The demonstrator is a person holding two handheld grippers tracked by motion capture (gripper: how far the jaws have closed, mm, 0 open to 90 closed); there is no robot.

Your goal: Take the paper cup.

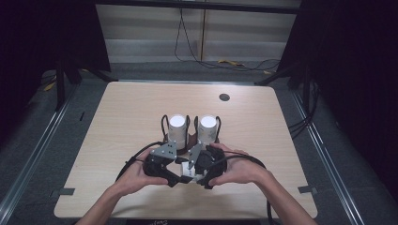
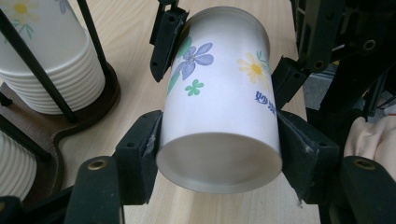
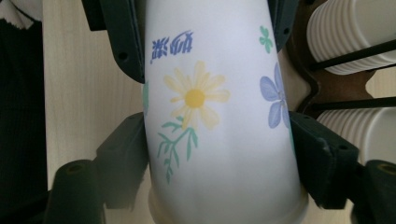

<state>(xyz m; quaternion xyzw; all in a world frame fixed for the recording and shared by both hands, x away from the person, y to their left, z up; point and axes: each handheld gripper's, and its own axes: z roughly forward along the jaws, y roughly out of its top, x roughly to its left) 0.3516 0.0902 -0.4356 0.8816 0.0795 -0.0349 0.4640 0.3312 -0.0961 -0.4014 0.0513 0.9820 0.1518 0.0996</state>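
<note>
A flowered paper cup point(image 2: 219, 116) lies on its side just above the table point(image 1: 117, 122), on the person's side of the cup rack point(image 1: 190, 138), clamped from both ends at once. The left gripper point(image 2: 219, 154) has its jaws pressed on the cup near the base end, while the right gripper point(image 3: 219, 154) is closed on the wall near the rim end; both are equally near, each already in contact. The cup's long axis runs roughly between the two grippers, across the front of the rack rather than toward it. In the rack behind stand two stacks of paper cups point(image 1: 177, 126), close beside the held one. My guess is that the cup is being handed between grippers, so whichever lets go decides where it goes next.
</note>
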